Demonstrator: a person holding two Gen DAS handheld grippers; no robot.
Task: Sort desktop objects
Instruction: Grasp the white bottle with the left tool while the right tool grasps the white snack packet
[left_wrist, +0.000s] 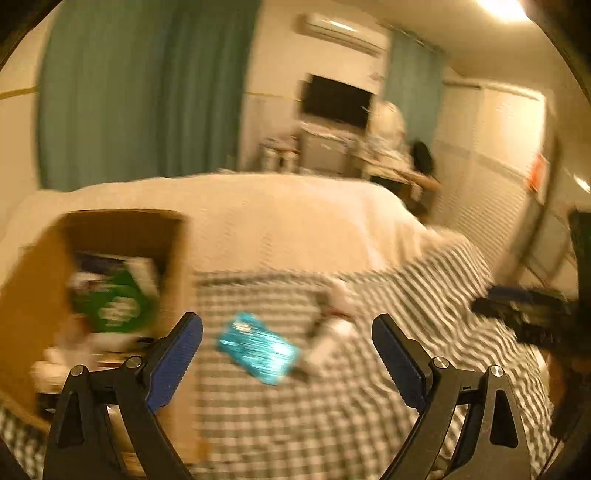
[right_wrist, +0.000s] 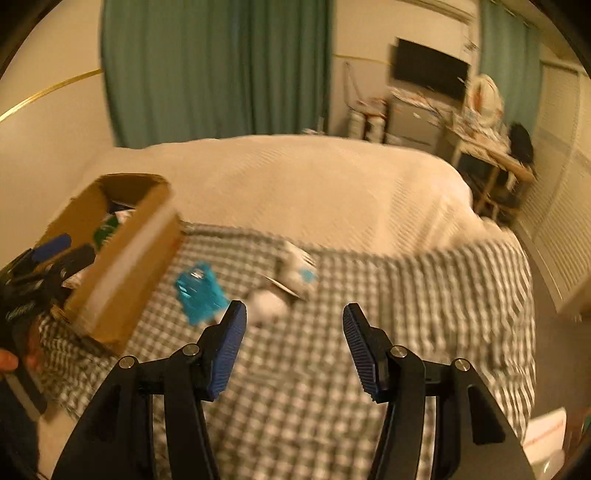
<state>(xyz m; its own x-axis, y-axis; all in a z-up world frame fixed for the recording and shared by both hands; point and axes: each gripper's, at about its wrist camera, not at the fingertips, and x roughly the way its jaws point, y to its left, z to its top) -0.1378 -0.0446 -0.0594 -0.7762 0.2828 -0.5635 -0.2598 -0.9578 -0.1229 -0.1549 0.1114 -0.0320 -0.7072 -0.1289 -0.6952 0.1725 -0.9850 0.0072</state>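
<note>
Covering the near half of the bed, a grey-and-white checked cloth (left_wrist: 295, 417) meets a cream quilted bedspread (left_wrist: 258, 218) farther back. Teal curtains (left_wrist: 140, 92), a wall-mounted black television (left_wrist: 336, 99) and a white air conditioner (left_wrist: 341, 31) mark the room beyond.

An open brown cardboard box (left_wrist: 40, 295) sits on the cloth at left, holding a green-and-white packet (left_wrist: 114, 302); its print is blurred beyond reading. A shiny turquoise rectangular packet (left_wrist: 256, 347) lies flat on the cloth just right of the box, long axis running from far-left to near-right. Its label cannot be read. White crumpled items (right_wrist: 291, 277) lie beside it.

Left gripper (left_wrist: 288, 354): blue-padded fingers spread wide, nothing between them. Right gripper (right_wrist: 295, 343): likewise apart and empty, above the cloth.
</note>
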